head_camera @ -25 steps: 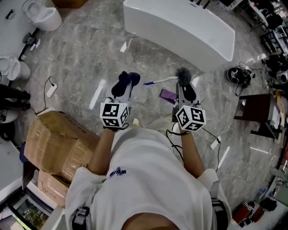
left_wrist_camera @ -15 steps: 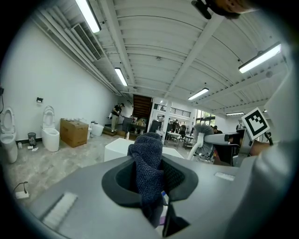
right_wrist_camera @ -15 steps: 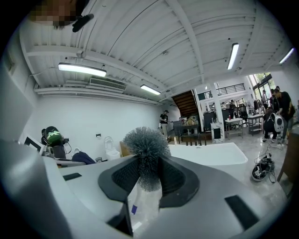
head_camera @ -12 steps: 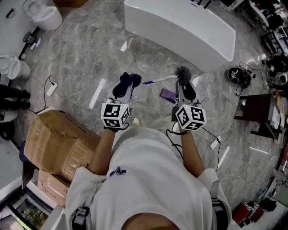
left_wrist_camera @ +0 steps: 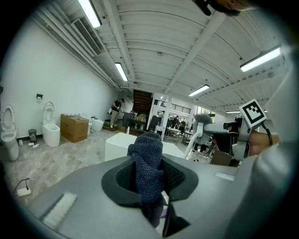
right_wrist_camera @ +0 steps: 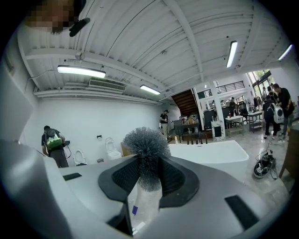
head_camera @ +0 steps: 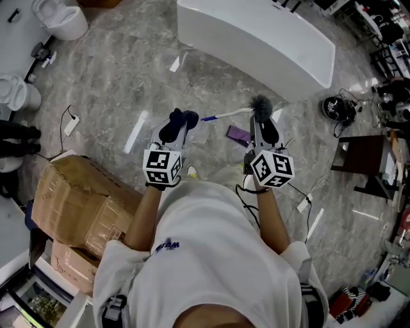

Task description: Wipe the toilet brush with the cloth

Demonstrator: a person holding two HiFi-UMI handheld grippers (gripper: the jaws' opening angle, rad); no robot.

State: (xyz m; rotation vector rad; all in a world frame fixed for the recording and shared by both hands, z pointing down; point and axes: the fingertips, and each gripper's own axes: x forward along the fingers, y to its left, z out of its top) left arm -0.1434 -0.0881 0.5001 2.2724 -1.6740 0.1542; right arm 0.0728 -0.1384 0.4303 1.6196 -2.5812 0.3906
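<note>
In the head view my left gripper (head_camera: pixel 178 125) is shut on a dark blue cloth (head_camera: pixel 179 120), which bunches up past the jaw tips. My right gripper (head_camera: pixel 262 125) is shut on the toilet brush just below its grey bristle head (head_camera: pixel 259 106). The brush's white handle (head_camera: pixel 227 115) runs left toward the cloth and stops a little short of it. The left gripper view has the cloth (left_wrist_camera: pixel 148 161) standing upright between the jaws, with the bristle head (left_wrist_camera: pixel 202 119) off to the right. In the right gripper view the bristles (right_wrist_camera: pixel 146 144) rise out of the jaws.
A long white bathtub (head_camera: pixel 256 38) lies ahead on the marble floor. Cardboard boxes (head_camera: pixel 77 205) sit at my left, toilets (head_camera: pixel 61 19) at far left, a purple item (head_camera: pixel 239 136) on the floor between the grippers. A dark stand (head_camera: pixel 362 160) and cables are at right.
The left gripper with the cloth has sunk slightly and edged toward the brush handle. The right gripper and brush have stayed put.
</note>
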